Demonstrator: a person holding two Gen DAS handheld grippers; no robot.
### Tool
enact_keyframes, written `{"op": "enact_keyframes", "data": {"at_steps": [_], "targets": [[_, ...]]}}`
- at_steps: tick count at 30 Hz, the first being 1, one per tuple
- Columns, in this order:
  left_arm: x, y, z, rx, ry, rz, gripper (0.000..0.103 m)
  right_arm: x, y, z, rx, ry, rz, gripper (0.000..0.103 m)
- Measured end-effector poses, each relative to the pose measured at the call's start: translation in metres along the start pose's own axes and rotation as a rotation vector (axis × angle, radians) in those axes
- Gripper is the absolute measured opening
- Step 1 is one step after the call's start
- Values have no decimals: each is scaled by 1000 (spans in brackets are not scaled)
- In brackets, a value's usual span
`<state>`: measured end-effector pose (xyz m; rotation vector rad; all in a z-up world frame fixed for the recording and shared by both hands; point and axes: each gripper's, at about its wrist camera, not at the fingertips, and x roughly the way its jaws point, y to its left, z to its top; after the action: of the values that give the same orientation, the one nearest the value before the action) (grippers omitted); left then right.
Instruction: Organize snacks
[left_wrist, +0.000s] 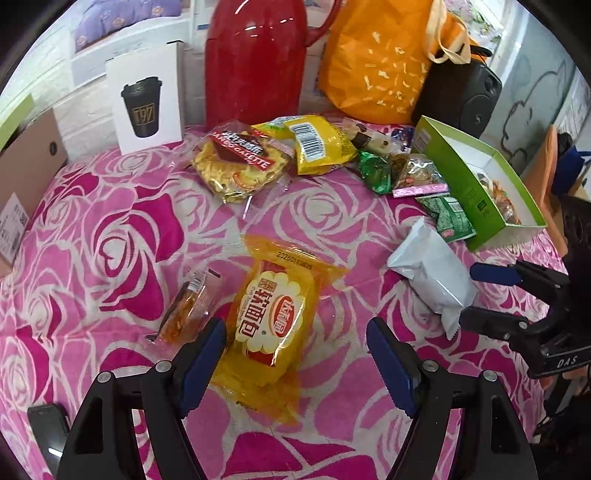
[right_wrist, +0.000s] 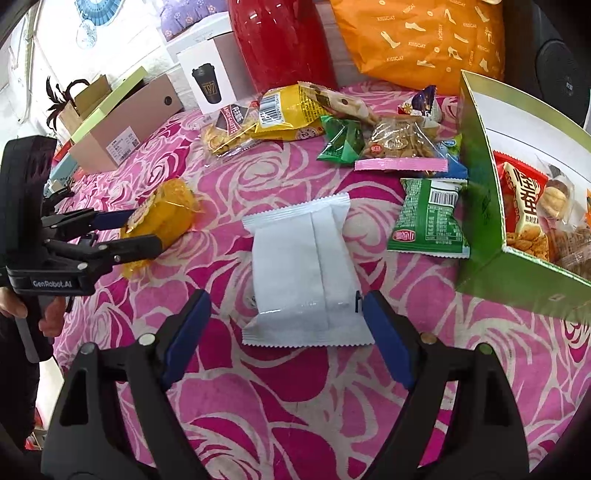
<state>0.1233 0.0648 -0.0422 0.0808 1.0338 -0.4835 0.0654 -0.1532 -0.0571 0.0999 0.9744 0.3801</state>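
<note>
On the pink rose-patterned tablecloth (left_wrist: 110, 229), the left gripper (left_wrist: 295, 354) stands with its blue-padded jaws spread wide on either side of a yellow plastic-wrapped soft bread packet (left_wrist: 275, 325), whose near end lies between the pads without being pinched. Just left of that packet lies a small clear sachet with orange contents (left_wrist: 186, 308). The right gripper (right_wrist: 286, 325) is likewise spread open, its pads flanking the near end of a plain white foil pouch (right_wrist: 304, 273) that lies flat on the cloth, seam side up; whether the right pad touches the pouch's edge cannot be told. Beside the pouch sits a green snack packet with a barcode (right_wrist: 430, 218), resting against the wall of an open green cardboard box (right_wrist: 480, 177) that already holds several wrapped snacks. Further back, a loose heap of snacks lies on the cloth: a clear bag of round biscuits (left_wrist: 236, 162), a yellow packet (left_wrist: 317, 144), a green pyramid-shaped pack (right_wrist: 341, 142) and a pink-edged bag of brown crackers (right_wrist: 400, 147). Behind them stand a red glossy jug (left_wrist: 258, 55), an orange printed bag (left_wrist: 376, 62) and a white carton picturing a black cup (left_wrist: 146, 99).
</note>
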Motion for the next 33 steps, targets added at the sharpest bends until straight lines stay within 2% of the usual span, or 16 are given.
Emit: {"op": "enact_keyframes", "data": {"at_steps": [3, 6, 7, 8, 9, 10, 11, 14, 17, 25, 29, 33], "targets": [[4, 6, 4, -40, 2, 22, 80, -2, -3, -1, 14, -5, 3, 85], [6, 8, 7, -87, 0, -8, 80, -2, -4, 2, 18, -22, -10, 85], [7, 8, 8, -91, 2, 3, 78, -2, -5, 2, 16, -25, -14, 83], [9, 7, 8, -87, 3, 19, 76, 3, -6, 3, 17, -17, -13, 76], [12, 6, 7, -75, 8, 51, 65, 8, -7, 2, 20, -6, -17, 71], [17, 4, 6, -65, 19, 84, 50, 11, -8, 2, 20, 0, -23, 59], [20, 4, 4, -64, 28, 110, 49, 14, -9, 0, 28, -2, -9, 59], [17, 3, 1, -100, 15, 111, 44, 3, -9, -3, 39, -19, 11, 57], [6, -3, 1, -124, 6, 64, 43, -14, -6, -4, 30, -56, 11, 56], [-44, -63, 27, -19, -120, 12, 43, -70, -14, -3, 40, -190, -13, 56], [-59, -101, 49, 33, -167, -59, 43, -100, -34, -4, 77, -263, -61, 56], [-56, -141, 71, 90, -182, -110, 43, -129, -65, -9, 131, -329, -131, 56]]}}
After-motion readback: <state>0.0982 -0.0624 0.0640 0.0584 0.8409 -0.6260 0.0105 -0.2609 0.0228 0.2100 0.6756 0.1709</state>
